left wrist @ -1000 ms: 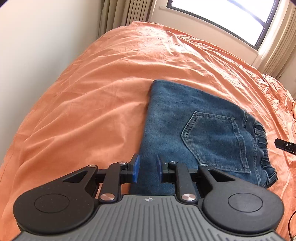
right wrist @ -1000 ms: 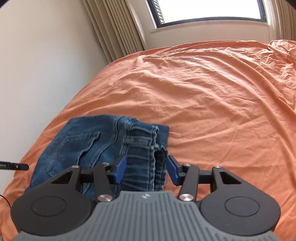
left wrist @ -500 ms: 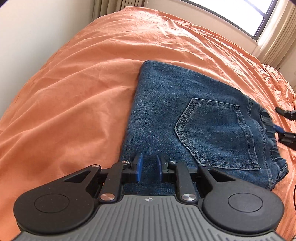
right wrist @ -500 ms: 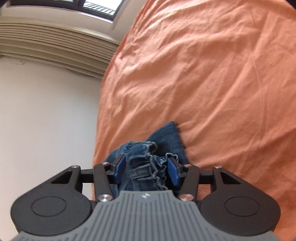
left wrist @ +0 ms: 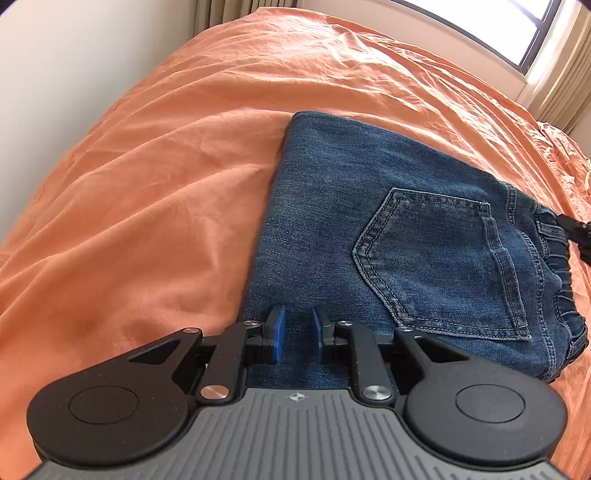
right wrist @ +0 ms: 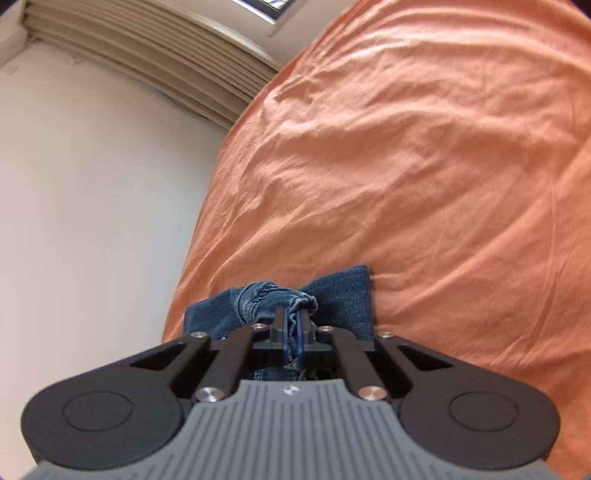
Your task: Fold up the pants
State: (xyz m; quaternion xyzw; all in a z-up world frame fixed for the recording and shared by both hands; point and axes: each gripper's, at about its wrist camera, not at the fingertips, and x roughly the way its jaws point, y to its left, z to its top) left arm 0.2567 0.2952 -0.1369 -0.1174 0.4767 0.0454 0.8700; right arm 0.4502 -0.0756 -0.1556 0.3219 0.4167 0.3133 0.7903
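Folded blue jeans [left wrist: 388,236] lie on the orange bed sheet [left wrist: 147,206], back pocket up, waistband to the right. My left gripper [left wrist: 295,328] hovers over the near left edge of the jeans, its blue pads a small gap apart with denim showing between them. My right gripper [right wrist: 293,328] is shut on the bunched elastic waistband [right wrist: 273,299]; it also shows in the left wrist view [left wrist: 576,236] at the right edge, on the waistband.
A white wall [left wrist: 55,74] runs along the bed's left side. A window [left wrist: 517,26] and beige curtains [right wrist: 166,62] are at the far end. The orange sheet spreads widely beyond and right of the jeans [right wrist: 443,166].
My right gripper rolled over, came down on the waistband and closed on it. My left gripper moved forward and lower over the jeans' near edge, its gap unchanged.
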